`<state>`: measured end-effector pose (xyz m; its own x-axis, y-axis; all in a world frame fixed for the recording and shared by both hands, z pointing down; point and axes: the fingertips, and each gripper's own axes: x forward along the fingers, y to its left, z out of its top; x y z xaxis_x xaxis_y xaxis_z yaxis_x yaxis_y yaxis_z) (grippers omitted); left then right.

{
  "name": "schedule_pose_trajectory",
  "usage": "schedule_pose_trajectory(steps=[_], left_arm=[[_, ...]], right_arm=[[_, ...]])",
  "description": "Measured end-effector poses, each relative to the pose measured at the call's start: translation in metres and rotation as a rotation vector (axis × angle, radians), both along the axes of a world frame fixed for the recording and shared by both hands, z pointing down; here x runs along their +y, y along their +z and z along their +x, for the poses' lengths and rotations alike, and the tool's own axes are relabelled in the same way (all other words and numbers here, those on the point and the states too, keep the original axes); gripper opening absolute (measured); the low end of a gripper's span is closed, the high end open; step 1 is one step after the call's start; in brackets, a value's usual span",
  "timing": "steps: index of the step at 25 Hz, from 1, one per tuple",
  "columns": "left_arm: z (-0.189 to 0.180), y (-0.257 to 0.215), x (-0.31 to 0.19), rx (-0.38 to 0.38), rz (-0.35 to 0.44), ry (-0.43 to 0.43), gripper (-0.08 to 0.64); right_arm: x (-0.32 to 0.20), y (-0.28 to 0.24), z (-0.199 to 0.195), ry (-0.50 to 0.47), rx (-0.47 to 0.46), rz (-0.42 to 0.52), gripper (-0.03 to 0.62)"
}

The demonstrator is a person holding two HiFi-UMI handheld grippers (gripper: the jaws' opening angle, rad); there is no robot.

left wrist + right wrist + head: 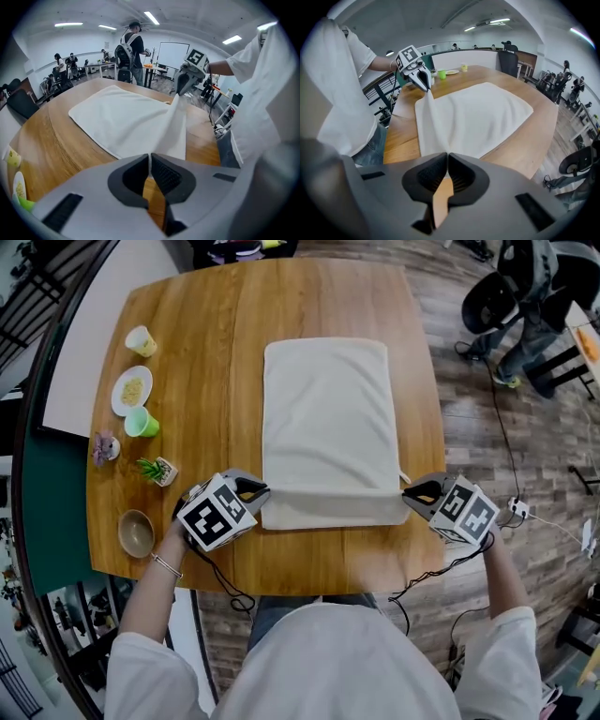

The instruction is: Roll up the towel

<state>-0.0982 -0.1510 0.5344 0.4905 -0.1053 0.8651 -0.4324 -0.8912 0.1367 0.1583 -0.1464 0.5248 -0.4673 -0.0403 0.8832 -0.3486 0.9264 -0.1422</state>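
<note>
While the towel (326, 418) lies at the middle of the table (202, 352), only its near edge is lifted | left gripper (255, 491), right gripper (412, 493): fingers clamped on its near corners | roll looks barely begun, most length remains

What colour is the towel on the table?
The towel is plain creamy white, seen best in the head view.

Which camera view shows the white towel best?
The head view: the whole towel shows, near edge lifted. The gripper views show it slantwise, from corners pinched by the left claw and right claw.
</note>
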Motion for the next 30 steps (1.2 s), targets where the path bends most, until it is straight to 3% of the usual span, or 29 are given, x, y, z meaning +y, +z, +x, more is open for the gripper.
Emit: schedule_pose_trajectory(steps=[14, 25, 28, 30], left_arm=[[-0.002, 0.04, -0.034, -0.047, 0.018, -0.076, 0.027], [-0.028, 0.025, -0.046, -0.005, 0.05, -0.234, 0.12], [-0.046, 0.015, -0.046, 0.004, 0.065, -0.298, 0.133], [-0.049, 0.002, -0.038, 0.009, 0.102, -0.285, 0.13]], right_arm=[[-0.04, 0.05, 0.0, 0.049, 0.091, 0.0, 0.029], [-0.062, 0.029, 0.025, 0.242, 0.003, 0.136, 0.156], [-0.061, 0.017, 0.038, 0.313, -0.04, 0.159, 0.155], [-0.049, 0.008, 0.035, 0.303, -0.075, 0.16, 0.144]])
